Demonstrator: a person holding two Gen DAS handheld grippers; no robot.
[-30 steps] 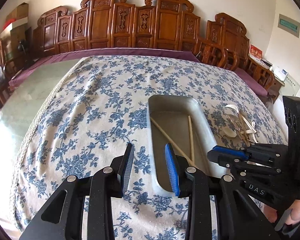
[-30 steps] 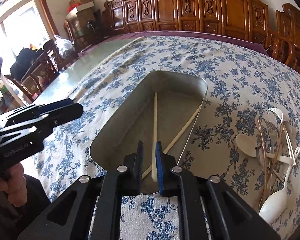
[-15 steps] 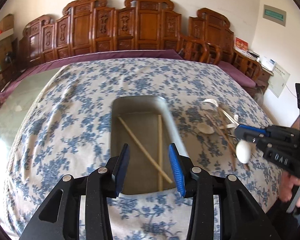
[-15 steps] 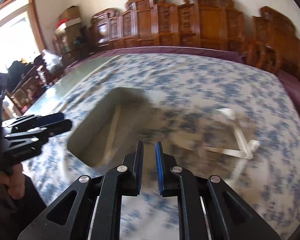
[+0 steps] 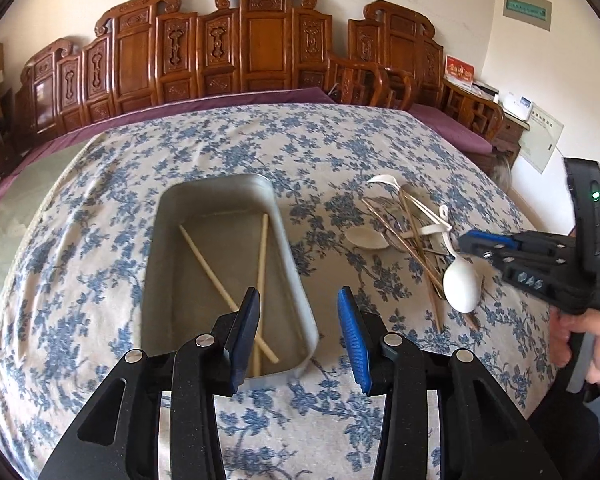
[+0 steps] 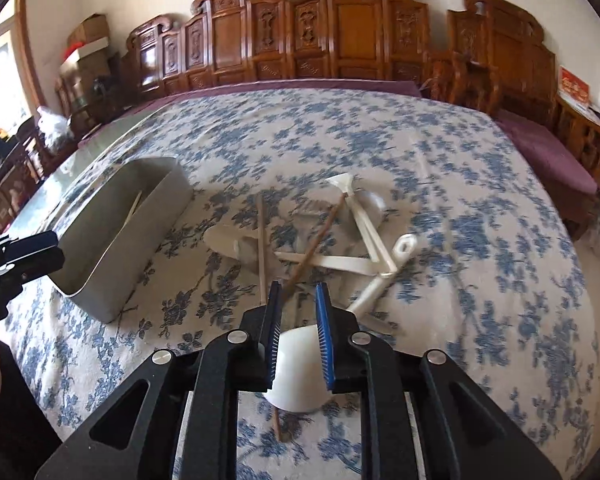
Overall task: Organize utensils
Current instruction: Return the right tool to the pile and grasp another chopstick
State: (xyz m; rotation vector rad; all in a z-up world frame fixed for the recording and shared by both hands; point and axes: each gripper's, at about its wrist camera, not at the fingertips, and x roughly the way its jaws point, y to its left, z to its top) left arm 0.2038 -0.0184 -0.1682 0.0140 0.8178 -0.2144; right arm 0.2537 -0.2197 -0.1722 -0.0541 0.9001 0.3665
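A grey metal tray (image 5: 288, 248) lies on the flowered cloth with two pale chopsticks (image 5: 208, 264) crossed inside it. My left gripper (image 5: 298, 300) hangs open over the tray's near right corner with nothing between its fingers. To the right lies a heap of utensils (image 5: 412, 224): white spoons, brown chopsticks and forks. My right gripper (image 6: 298, 292) hovers low over that heap, its jaws a narrow gap apart and opening. Under the gap I see a large white spoon's bowl (image 6: 296, 368) and a brown chopstick (image 6: 320, 232). The pads press on neither.
The blue-flowered tablecloth (image 5: 100, 280) covers most of a big table, with bare glass top (image 5: 16, 208) at the left. Carved wooden chairs (image 5: 260, 48) line the far side. A person's hand (image 5: 592, 344) holds the right gripper's handle.
The right gripper swung from over the tray to the right, over the utensil heap, and its jaws parted a little. The left gripper also shifted right along the tray and widened.
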